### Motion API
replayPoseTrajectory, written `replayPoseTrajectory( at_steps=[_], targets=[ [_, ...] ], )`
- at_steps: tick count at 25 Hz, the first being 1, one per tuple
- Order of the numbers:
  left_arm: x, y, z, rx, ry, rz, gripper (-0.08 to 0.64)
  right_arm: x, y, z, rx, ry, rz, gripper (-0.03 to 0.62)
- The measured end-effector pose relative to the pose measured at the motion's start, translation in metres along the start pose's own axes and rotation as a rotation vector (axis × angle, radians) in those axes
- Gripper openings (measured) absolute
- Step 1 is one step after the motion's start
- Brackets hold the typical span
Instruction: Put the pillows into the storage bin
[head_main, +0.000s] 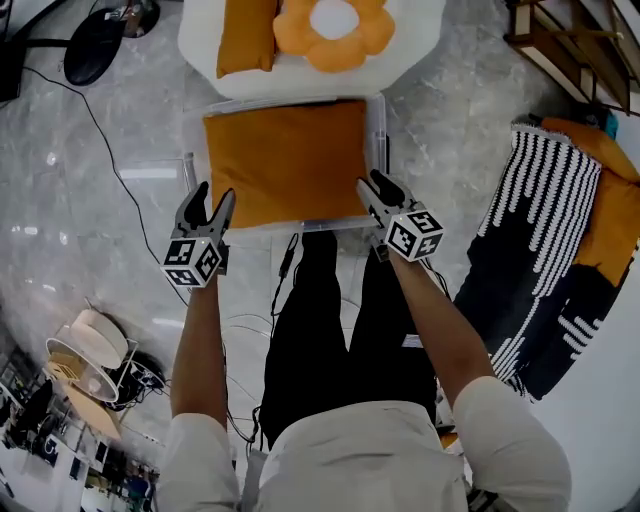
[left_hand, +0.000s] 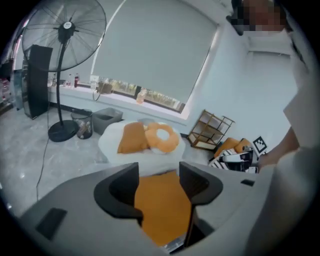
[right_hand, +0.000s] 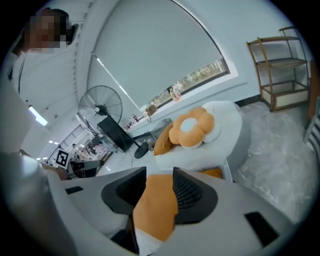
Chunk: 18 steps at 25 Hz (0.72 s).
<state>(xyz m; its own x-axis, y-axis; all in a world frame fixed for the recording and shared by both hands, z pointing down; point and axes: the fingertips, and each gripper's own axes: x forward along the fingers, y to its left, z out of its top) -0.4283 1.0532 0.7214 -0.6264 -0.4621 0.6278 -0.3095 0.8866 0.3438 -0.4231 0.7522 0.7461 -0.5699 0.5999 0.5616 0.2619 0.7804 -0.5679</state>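
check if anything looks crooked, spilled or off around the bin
Nothing stands out. The orange pillow lies flat inside the bin, with no spill or damage in view.

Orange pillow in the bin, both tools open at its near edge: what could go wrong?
1. The orange pillow fills the storage bin almost wall to wall, so the flower pillow and second orange pillow may pile above the rim.
2. The right tool sits over the pillow's corner; pulling away could snag the fabric.
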Motion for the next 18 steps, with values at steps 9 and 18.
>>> replayPoseTrajectory(
  at_steps=[9, 18],
  targets=[
    [-0.053, -0.148, 0.151, 0.252, -0.266, -0.145, 0.249, -0.124, 0.088, 0.153, -0.314, -0.326, 0.104, 0.186],
    [-0.118, -0.36, 0.294, 0.44, -0.483, -0.298, 0.249, -0.338, 0.125, 0.281, -0.507, -0.646, 0.016, 0.201]
  ],
)
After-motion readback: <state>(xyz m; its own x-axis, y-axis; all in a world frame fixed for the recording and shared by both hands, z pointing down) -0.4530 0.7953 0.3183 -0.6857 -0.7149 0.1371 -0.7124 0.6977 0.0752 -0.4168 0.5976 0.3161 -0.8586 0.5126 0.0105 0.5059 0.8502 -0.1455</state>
